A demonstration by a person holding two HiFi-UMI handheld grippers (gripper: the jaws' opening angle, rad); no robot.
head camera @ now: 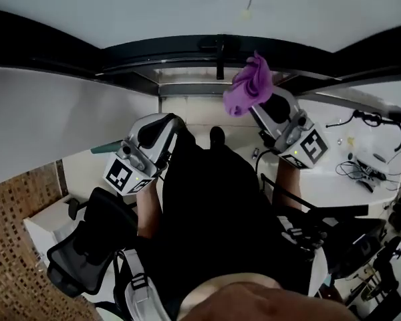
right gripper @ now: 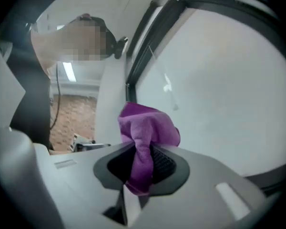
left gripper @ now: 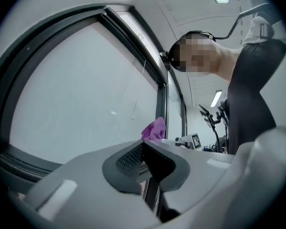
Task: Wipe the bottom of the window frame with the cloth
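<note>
Office interior: pale walls, brown carpet point(head camera: 13, 223) at lower left of the head view, white desk point(head camera: 321, 179) with cables at right.

Nearest, bottom centre: black-clad torso, both forearms raised. Lower left: black chair point(head camera: 87, 246).

Left gripper point(head camera: 170, 127), left of centre:
- Jaws closed tip to tip, nothing between.
- In the left gripper view, pads joined at the far end, with only a sliver of background visible through the gap near the base.
- Idle, held beside the torso.

Right gripper point(head camera: 257, 104), upper right of centre:
- Jaws clamped on the cloth point(head camera: 249, 84).
- In the right gripper view, one purple fold pinched between the ribbed pads, bulk bunched above the tips, short tail hanging below.
- Same cloth also visible mid-frame in the left gripper view, past the closed jaws.

Farther: dark frame point(head camera: 187, 49) across the top of the head view. Cloth raised in front of it; contact with the frame not discernible. Beyond: glass point(right gripper: 219, 94), white and featureless.

Handling, by judgement:
- Probably light microfibre: soft, limp, no stiffness of its own.
- Likely to crumple and drag rather than glide.
- Take hold at a central fold, leaving a bunched pad ahead of the tips.
- Keep hard jaw tips off the frame.
- Damage risk low; main risk is pull-out from the jaws where fabric snags on a rail edge.
</note>
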